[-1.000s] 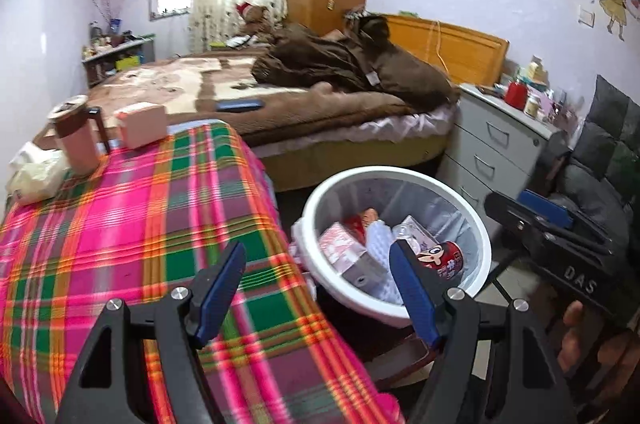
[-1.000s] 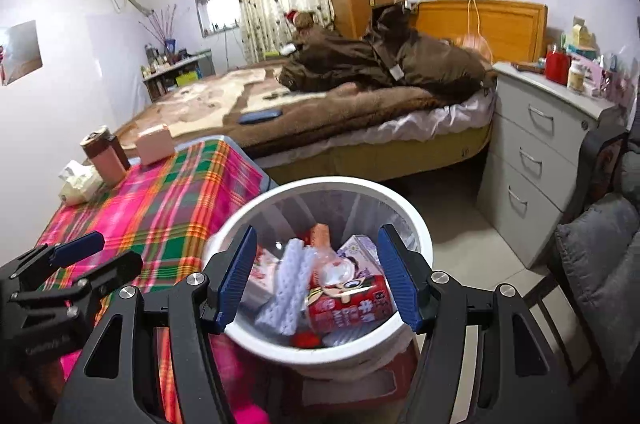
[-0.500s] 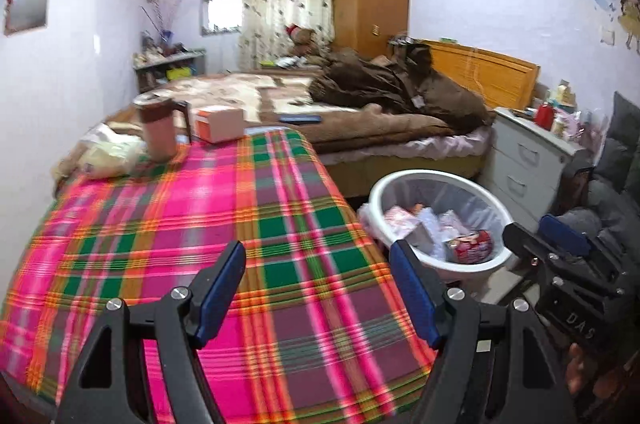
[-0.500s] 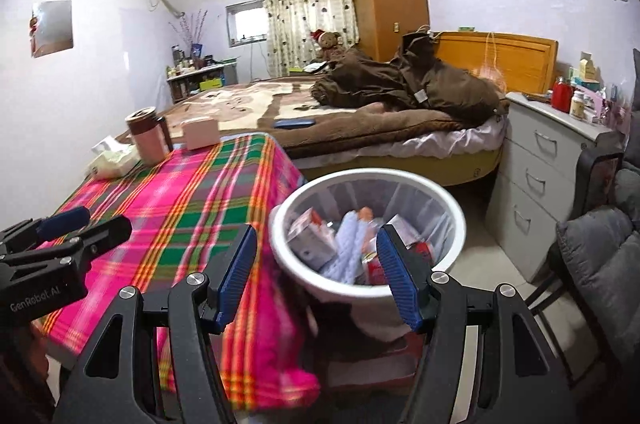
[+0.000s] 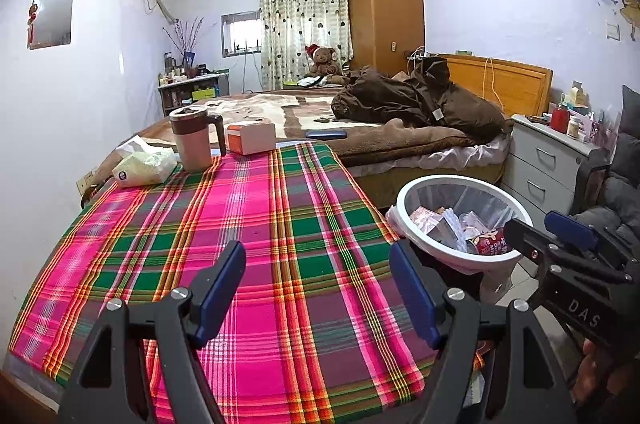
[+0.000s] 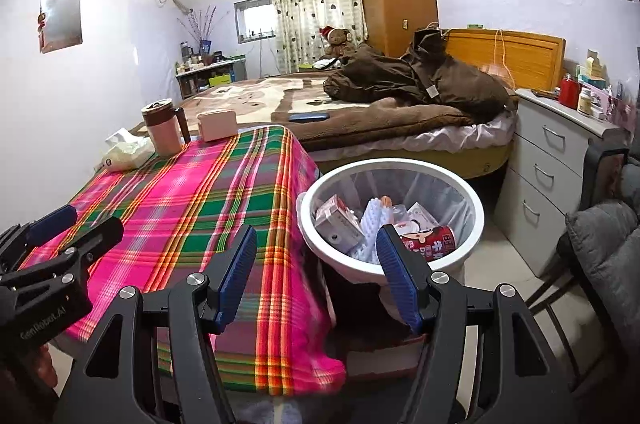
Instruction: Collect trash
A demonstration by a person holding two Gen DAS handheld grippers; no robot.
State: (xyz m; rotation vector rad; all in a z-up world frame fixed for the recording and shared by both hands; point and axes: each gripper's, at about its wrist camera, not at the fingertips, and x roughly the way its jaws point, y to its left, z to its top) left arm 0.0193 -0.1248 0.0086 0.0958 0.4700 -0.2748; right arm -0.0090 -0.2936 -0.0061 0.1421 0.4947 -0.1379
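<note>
Trash sits already in the white bin [image 6: 472, 220], lower centre-right of the right wrist view, standing on the floor just beside the table [image 5: 280, 224] with its plaid cloth: a small carton [image 6: 338, 224], a red printed wrapper [image 6: 430, 242], a white ridged piece [image 6: 370, 220]. All of it looks light, crushable and a bit slick; judged best pinched across a flat face or a crumpled fold, not an edge. On the table, upper left, only a soft tissue pack [image 5: 144, 165], a mug [image 5: 192, 137] and a small box [image 5: 252, 137] show; whether any counts as trash I cannot tell. Left gripper [image 5: 318, 290] hangs over the near table edge, tilted downward, jaws apart, nothing between. Right gripper [image 6: 316, 274] points at the gap between table and bin, jaws likewise apart and empty.
</note>
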